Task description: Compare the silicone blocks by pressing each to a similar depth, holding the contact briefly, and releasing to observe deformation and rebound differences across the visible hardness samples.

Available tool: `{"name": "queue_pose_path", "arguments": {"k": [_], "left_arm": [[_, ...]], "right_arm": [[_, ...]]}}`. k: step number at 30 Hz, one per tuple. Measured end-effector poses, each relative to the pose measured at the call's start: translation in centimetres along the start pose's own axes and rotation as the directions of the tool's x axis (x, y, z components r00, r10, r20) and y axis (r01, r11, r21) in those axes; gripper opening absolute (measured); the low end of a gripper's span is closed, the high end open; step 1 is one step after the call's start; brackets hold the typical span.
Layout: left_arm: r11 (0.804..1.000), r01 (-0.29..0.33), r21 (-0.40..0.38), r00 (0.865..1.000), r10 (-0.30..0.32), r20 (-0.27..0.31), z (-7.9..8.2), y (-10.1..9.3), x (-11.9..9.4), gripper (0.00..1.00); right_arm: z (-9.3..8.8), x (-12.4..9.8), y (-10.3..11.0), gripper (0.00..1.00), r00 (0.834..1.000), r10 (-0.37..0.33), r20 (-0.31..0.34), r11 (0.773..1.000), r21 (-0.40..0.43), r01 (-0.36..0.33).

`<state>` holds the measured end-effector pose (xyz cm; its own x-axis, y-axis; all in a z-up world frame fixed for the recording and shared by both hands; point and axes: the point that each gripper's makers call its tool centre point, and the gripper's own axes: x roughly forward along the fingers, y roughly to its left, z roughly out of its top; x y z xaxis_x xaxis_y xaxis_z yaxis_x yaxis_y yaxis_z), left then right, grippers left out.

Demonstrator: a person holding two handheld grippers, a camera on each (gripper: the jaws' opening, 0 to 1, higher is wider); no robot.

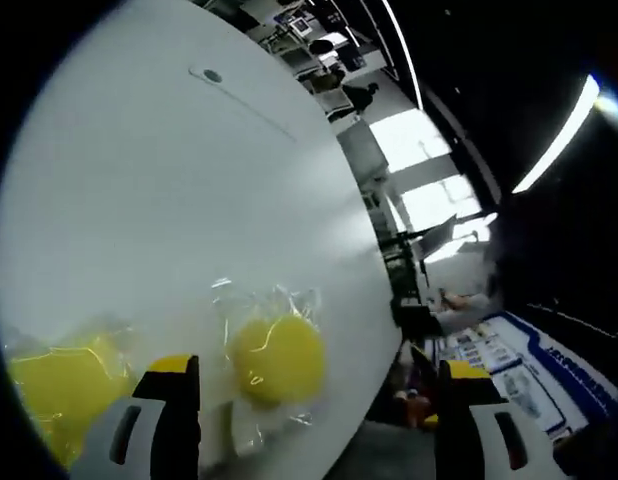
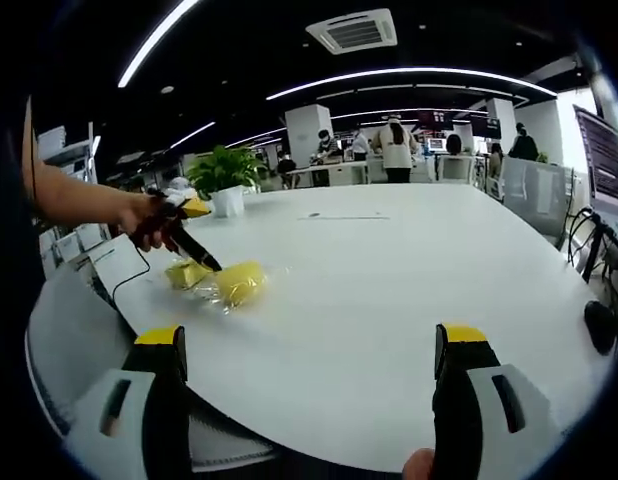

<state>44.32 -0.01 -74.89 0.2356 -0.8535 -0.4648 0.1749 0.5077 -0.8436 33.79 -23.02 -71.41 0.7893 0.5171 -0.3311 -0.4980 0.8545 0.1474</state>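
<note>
Two yellow silicone blocks in clear plastic wrap lie on the white table (image 2: 389,270). In the left gripper view the round block (image 1: 279,358) sits just ahead of my left gripper (image 1: 317,368), nearer its left jaw, and the second block (image 1: 59,385) lies outside that jaw. The jaws stand wide apart and hold nothing. From the right gripper view, a hand holds the left gripper (image 2: 189,235) over the two blocks (image 2: 239,283) (image 2: 187,272); I cannot tell whether it touches them. My right gripper (image 2: 311,338) is open near the table's front edge, well away from the blocks.
A potted plant (image 2: 224,175) stands at the table's far left. A dark cable (image 2: 139,275) runs off the left edge. Chairs (image 2: 534,195) and a black object (image 2: 599,325) sit to the right. Several people stand at desks (image 2: 394,145) in the background.
</note>
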Motion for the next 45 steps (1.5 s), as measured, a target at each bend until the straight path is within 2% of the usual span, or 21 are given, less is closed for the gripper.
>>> {"name": "queue_pose_path", "arguments": {"k": [3, 5, 9, 14, 18, 23, 26, 29, 30, 32, 33, 36, 37, 39, 43, 45], "left_arm": [[1.000, -0.010, 0.021, 1.000, 0.010, -0.008, 0.1, 0.4, 0.4, 1.00], [1.000, -0.010, -0.019, 1.000, 0.010, -0.020, 0.1, 0.5, 0.7, 0.97], [0.999, -0.016, -0.028, 0.998, 0.015, -0.063, -0.5, 0.4, 1.1, 0.92], [1.000, -0.002, -0.028, 0.997, 0.000, -0.079, -0.5, 0.3, 2.0, 0.86], [0.998, -0.050, 0.024, 0.995, 0.052, -0.089, -0.8, 1.1, 2.2, 0.73], [0.997, -0.081, -0.011, 0.994, 0.080, -0.075, -0.5, 1.6, 2.3, 0.63], [0.996, -0.090, -0.019, 0.992, 0.088, -0.088, -0.5, 1.6, 2.6, 0.61], [0.994, -0.108, 0.007, 0.990, 0.108, -0.093, -0.8, 1.5, 2.8, 0.57], [0.991, -0.126, 0.044, 0.987, 0.130, -0.098, -1.0, 2.1, 2.8, 0.54], [0.981, -0.165, 0.099, 0.980, 0.175, -0.097, -1.1, 3.0, 2.8, 0.41], [0.980, -0.174, 0.098, 0.979, 0.183, -0.090, -1.1, 3.2, 2.9, 0.37], [0.990, -0.124, 0.066, 0.989, 0.128, -0.067, -1.1, 2.5, 3.7, 0.34], [0.988, -0.128, 0.085, 0.988, 0.135, -0.075, -1.3, 2.5, 3.8, 0.33], [0.968, -0.145, 0.204, 0.982, 0.165, -0.087, -1.6, 2.6, 3.8, 0.31], [0.963, -0.172, 0.209, 0.979, 0.190, -0.069, -1.6, 2.9, 4.2, 0.25], [0.976, -0.165, 0.138, 0.982, 0.175, -0.063, -1.7, 2.7, 4.2, 0.18]], "right_arm": [[0.3, 0.1, -0.3, 0.97, 1.000, -0.003, 0.001, 1.000, -0.002, 0.003], [0.4, 0.2, -0.4, 0.97, 1.000, -0.003, -0.004, 1.000, -0.005, 0.003], [0.5, 0.3, -0.5, 0.97, 1.000, -0.003, -0.007, 1.000, -0.003, 0.003], [0.5, 0.4, -0.4, 0.97, 1.000, -0.002, -0.006, 1.000, -0.007, 0.002], [-0.1, 0.4, -0.2, 0.97, 1.000, -0.002, -0.021, 1.000, -0.002, 0.002], [0.0, 0.5, -0.1, 0.97, 1.000, -0.004, -0.016, 1.000, -0.010, 0.004], [-0.5, 0.4, -0.5, 0.97, 1.000, -0.015, -0.020, 1.000, -0.010, 0.015], [-0.6, 0.3, -0.6, 0.97, 1.000, -0.018, -0.019, 1.000, -0.003, 0.018], [-0.6, 0.3, -0.7, 0.97, 1.000, -0.018, -0.019, 1.000, -0.004, 0.018], [-0.7, 0.2, -0.7, 0.97, 0.999, -0.018, -0.027, 1.000, -0.012, 0.018], [-0.8, 0.3, -0.8, 0.97, 0.999, -0.019, -0.030, 1.000, -0.014, 0.019], [-0.7, 0.3, -0.9, 0.97, 0.999, -0.021, -0.032, 1.000, -0.011, 0.021], [-0.7, 0.3, -1.0, 0.97, 0.999, -0.022, -0.031, 1.000, -0.011, 0.021], [-0.7, 0.3, -1.0, 0.97, 0.999, -0.022, -0.031, 1.000, -0.010, 0.022], [-0.9, 0.3, -0.9, 0.97, 0.999, -0.023, -0.035, 1.000, -0.009, 0.023], [-1.0, 0.3, -0.8, 0.97, 0.999, -0.020, -0.039, 1.000, -0.009, 0.020]]}}
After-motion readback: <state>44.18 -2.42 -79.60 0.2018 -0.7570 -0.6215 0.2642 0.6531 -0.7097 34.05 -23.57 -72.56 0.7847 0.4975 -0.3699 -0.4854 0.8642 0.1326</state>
